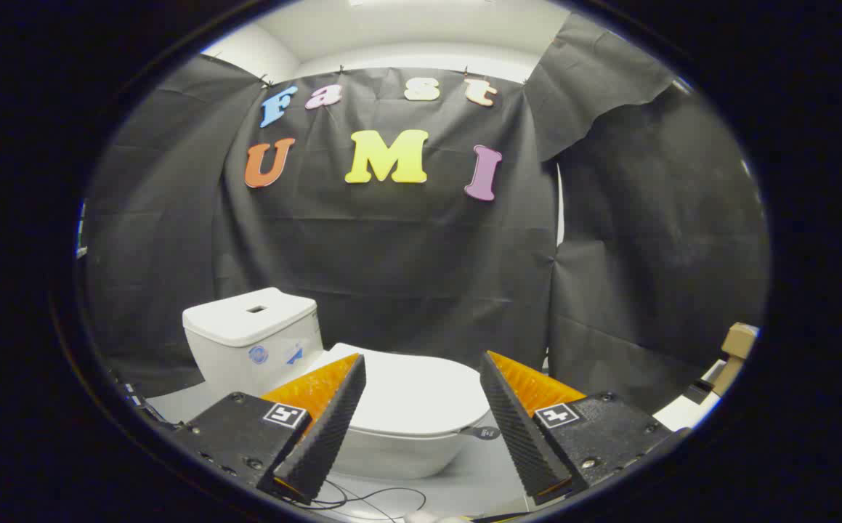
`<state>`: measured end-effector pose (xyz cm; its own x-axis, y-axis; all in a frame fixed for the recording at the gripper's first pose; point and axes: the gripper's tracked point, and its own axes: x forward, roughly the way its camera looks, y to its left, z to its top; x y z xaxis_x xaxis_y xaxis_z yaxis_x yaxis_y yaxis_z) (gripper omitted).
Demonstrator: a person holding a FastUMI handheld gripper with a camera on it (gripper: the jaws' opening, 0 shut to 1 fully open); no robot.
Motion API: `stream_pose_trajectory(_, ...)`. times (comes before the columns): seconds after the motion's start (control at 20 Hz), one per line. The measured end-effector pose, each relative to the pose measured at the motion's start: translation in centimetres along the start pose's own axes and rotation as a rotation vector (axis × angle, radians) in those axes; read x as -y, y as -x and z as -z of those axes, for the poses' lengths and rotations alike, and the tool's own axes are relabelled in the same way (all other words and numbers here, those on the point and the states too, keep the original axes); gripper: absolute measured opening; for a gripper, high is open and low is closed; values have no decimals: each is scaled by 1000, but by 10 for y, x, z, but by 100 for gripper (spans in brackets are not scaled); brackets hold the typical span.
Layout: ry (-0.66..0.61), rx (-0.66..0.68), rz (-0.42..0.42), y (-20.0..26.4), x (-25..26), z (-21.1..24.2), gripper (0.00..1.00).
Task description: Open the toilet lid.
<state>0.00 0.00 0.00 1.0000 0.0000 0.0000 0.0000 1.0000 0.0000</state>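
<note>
pale floor [464, 483], toilet [391, 407], thin cable [377, 500]

Hand-held gripper [421, 363] level, two fingers [326, 425] spread wide apart, nothing gripped between them

Black cloth wall [406, 247] hung in creased panels, white ceiling [421, 29] above its top edge, pale grey floor [479, 479] below, thin dark cable [377, 500] looping on it, cardboard box [737, 341] off to the right

Spread fingers [348, 407] before closed toilet lid [421, 396]
</note>
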Motion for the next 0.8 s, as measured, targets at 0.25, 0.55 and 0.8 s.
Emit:
stream_pose_trajectory(0.25,-11,11,-7,1,-1,-7,99)
stream_pose_trajectory(0.55,-11,3,-9,0,0,-8,99)
stream_pose_trajectory(0.8,-16,8,-16,-7,1,-11,99)
